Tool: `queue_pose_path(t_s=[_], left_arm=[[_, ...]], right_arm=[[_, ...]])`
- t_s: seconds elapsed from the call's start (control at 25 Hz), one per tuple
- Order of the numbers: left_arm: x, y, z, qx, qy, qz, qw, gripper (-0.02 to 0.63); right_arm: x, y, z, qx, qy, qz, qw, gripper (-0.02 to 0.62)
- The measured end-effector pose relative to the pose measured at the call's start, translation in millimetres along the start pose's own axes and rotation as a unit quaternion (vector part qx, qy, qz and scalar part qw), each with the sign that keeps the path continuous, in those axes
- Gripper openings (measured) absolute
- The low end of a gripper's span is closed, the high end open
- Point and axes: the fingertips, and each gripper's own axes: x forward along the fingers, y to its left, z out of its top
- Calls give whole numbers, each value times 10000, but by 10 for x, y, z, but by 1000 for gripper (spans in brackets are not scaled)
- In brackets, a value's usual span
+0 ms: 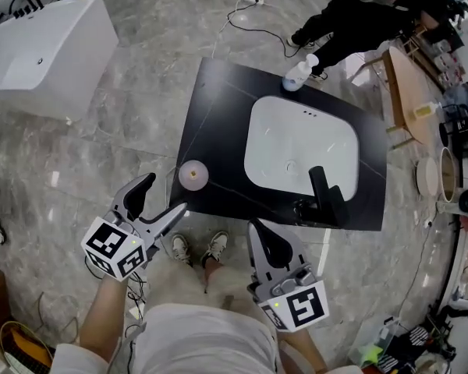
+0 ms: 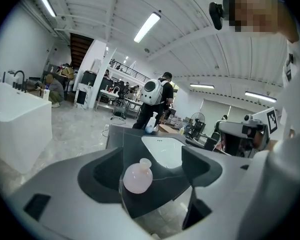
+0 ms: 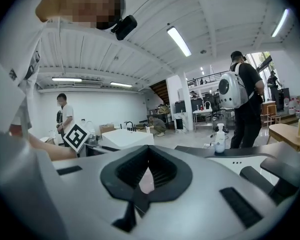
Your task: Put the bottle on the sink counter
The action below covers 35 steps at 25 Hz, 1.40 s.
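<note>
A round pale pink bottle (image 1: 193, 175) stands upright on the near left corner of the black sink counter (image 1: 218, 115). In the left gripper view the pink bottle (image 2: 137, 178) shows between the jaws but further off, on the counter's corner. My left gripper (image 1: 165, 195) hangs just in front of that corner, open, with nothing between its fingers; the left gripper (image 2: 152, 159) points at the white basin (image 2: 162, 151). My right gripper (image 1: 259, 228) hovers at the counter's near edge by the black faucet (image 1: 324, 193), jaws together and empty; in its own view the right gripper (image 3: 149, 151) is shut.
A white spray bottle (image 1: 299, 72) stands at the counter's far edge. A person in black with a white backpack (image 2: 152, 91) stands behind it. A white bathtub (image 1: 47, 45) sits at far left, a wooden table (image 1: 409, 92) at right, and cables lie on the floor.
</note>
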Motion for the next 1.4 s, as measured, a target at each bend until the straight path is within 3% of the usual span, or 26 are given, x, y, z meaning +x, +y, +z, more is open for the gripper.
queue_pose_path(t_s=[0.12,0.36,0.6,0.88,1.28,1.4], left_arm=[[-123,-26,171,-2,-239,27,9997,326],[-457,-45,618,58,-795,299,9964,138],[-738,-54,1058,316,-1253,768,9886,54],[-1057,-272,1549,562,-1746,928,9787,15],[-1650,-441,2148,472,-2471,1098,9616,14],[-1838,-413,2240,395,-2605,1313,9557,14]], right_arm=[[3,61,117,-92,-112,42,9999,11],[-25,229,409,-207,-341,200,9990,11],[-87,217,657,-308,-584,206,9976,11],[-205,31,889,-386,-780,61,9962,11],[-358,-199,1202,-386,-956,-61,9947,11],[-416,-245,1300,-437,-990,-108,9941,11]])
